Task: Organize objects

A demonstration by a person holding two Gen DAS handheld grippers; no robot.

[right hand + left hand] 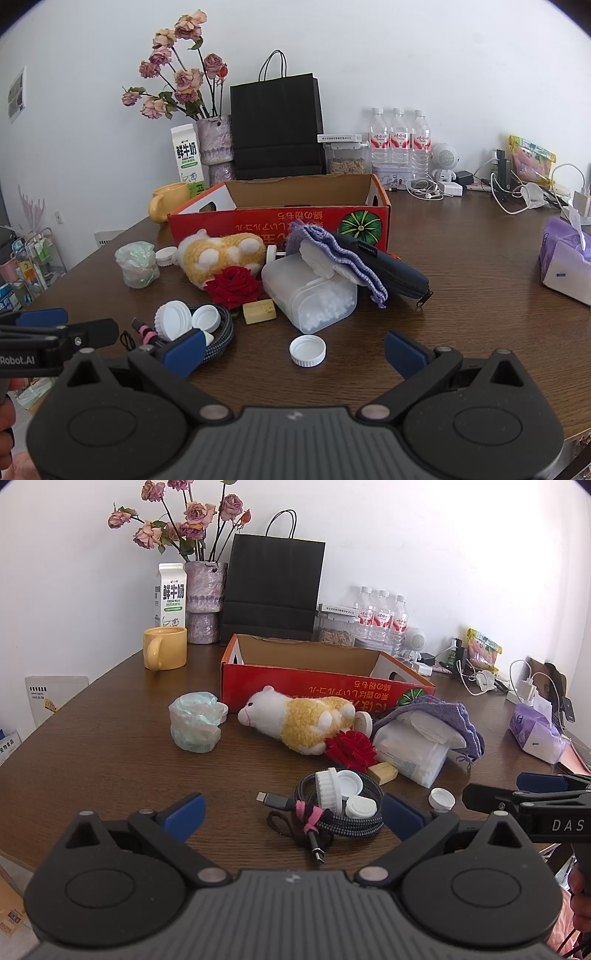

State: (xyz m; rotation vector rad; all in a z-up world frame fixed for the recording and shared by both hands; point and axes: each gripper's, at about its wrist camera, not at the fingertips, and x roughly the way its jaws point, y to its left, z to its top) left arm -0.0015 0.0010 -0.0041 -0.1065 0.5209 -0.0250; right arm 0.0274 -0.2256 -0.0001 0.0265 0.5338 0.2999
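**A:** so where's this at? Both grippers just hang over the near edge of the table. The left gripper is spread wide with nothing in it, and the right gripper is the same, released and empty.

**B:** yeah, looks like the very start to me, nothing picked yet. Closest to the right one is a lone white cap, sitting right between its fingers but lower, on the wood. In front of the left one there's the coiled cable with a few more white lids piled on it.

**A:** then behind that the red rose, the plush sheep, and that clear tub on its side.

**B:** and the red cardboard box farther back looks empty, as far as I can see in. My guess is stuff goes in there. Next move: drop the right one down around the cap and squeeze. It's low and flat, so the fingers need to get nearly to the table.
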